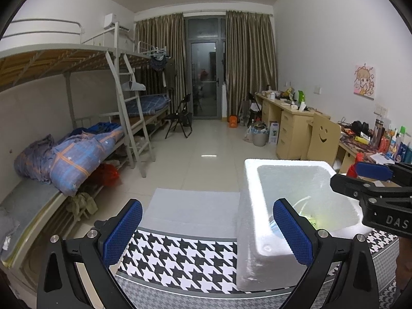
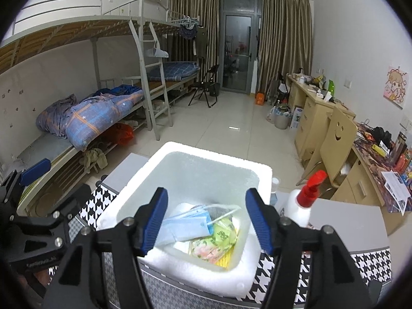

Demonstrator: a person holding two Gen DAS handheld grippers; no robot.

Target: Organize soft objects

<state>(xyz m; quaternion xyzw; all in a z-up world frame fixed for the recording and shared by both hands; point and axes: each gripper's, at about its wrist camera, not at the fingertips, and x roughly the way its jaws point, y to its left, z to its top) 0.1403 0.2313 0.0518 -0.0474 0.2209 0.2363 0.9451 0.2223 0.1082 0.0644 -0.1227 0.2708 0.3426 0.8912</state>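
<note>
A white foam box (image 2: 260, 180) stands on a houndstooth cloth (image 1: 180, 257). Inside it lie blue face masks (image 2: 185, 225), a green packet (image 2: 224, 234) and a flowered packet (image 2: 208, 251). My right gripper (image 2: 206, 221) is open and empty, hovering above the box opening. My left gripper (image 1: 207, 229) is open and empty, left of the box (image 1: 257, 231), with its right finger over the box's near corner. The right gripper also shows at the right edge of the left wrist view (image 1: 360, 182), and the left gripper at the left edge of the right wrist view (image 2: 31, 177).
A white spray bottle with a red nozzle (image 2: 305, 200) stands right of the box. A flat white foam lid (image 1: 195, 206) lies behind the cloth. Bunk beds (image 1: 77, 149) line the left wall. Desks (image 1: 291, 126) and a wooden chair (image 1: 323, 139) line the right.
</note>
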